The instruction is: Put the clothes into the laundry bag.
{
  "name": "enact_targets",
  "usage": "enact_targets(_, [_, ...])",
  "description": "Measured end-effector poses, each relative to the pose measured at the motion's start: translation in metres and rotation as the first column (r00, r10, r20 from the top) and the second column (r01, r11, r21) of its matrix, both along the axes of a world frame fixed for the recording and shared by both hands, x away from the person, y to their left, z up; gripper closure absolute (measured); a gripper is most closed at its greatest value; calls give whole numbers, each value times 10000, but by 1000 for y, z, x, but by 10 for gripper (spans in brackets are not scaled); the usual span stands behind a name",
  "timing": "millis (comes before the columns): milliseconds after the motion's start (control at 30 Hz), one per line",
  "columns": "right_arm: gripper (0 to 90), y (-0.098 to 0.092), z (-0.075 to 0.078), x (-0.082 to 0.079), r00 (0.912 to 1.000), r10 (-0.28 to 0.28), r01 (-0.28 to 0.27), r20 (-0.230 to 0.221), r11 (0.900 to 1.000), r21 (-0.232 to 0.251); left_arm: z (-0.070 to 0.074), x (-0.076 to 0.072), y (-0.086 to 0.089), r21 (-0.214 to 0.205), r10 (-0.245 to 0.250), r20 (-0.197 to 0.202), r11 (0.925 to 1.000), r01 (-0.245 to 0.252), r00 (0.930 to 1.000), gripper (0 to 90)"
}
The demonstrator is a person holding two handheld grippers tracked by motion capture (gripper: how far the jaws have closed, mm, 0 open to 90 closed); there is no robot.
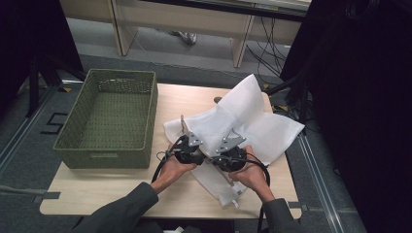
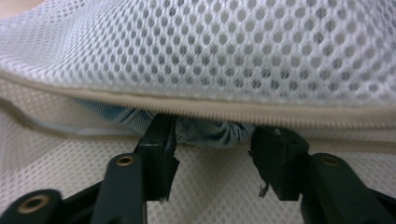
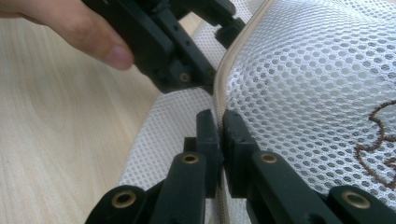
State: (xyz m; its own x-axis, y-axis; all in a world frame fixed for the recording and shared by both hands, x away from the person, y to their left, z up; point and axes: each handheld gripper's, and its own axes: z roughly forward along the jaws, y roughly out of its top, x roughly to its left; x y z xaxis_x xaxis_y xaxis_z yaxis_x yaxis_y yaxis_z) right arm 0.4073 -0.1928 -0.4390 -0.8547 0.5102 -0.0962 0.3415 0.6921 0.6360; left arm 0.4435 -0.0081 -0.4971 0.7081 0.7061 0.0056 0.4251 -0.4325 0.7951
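Note:
Two white mesh laundry bags [image 1: 243, 116] lie overlapped on the wooden table [image 1: 97, 189]. My right gripper [image 3: 219, 126] is shut on the beige zipper edge [image 3: 224, 79] of the upper bag and holds that edge up. My left gripper [image 2: 217, 142] is open at the bag's mouth, just under the zipper edge [image 2: 243, 113]. A pale blue cloth [image 2: 205, 130] sits inside the bag, between and just beyond the open jaws. In the high view the left gripper [image 1: 190, 138] and the right gripper [image 1: 229, 141] are close together at the bags' near side.
A green woven basket [image 1: 145, 116] stands on the left of the table, touching the bags' left side. Brown stitching [image 3: 380, 135] marks the mesh. The left gripper's body [image 3: 163, 42] and a thumb [image 3: 100, 35] are close in front of the right gripper.

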Motion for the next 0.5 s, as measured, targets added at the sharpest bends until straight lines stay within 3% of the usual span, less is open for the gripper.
enact_targets(300, [871, 1, 6, -7, 9997, 195, -195, 148, 9998, -21, -3, -11, 13, 462, -240, -253, 9986, 252, 9994, 400])
enact_targets(367, [871, 2, 7, -10, 9994, 322, -322, 132, 9995, 28, -2, -10, 12, 660, -468, -62, 9967, 471, 9989, 446])
enact_targets(400, [871, 3, 8, -12, 9994, 346, -346, 61, 9994, 43, -4, -10, 9, 383, -411, -161, 9984, 417, 9990, 496])
enact_targets(433, [871, 3, 8, -12, 9994, 346, -346, 61, 9994, 43, -4, -10, 9, 383, -411, -161, 9984, 417, 9990, 563])
enact_targets(467, [871, 5, 8, -14, 9987, 509, -508, 57, 9987, -58, -6, -9, 3, 34, -477, -394, 9988, 479, 9981, 660])
enact_targets(500, [871, 5, 8, -14, 9987, 506, -506, 32, 9987, -43, -6, -8, 0, -2, -392, -309, 9992, 392, 9988, 702])
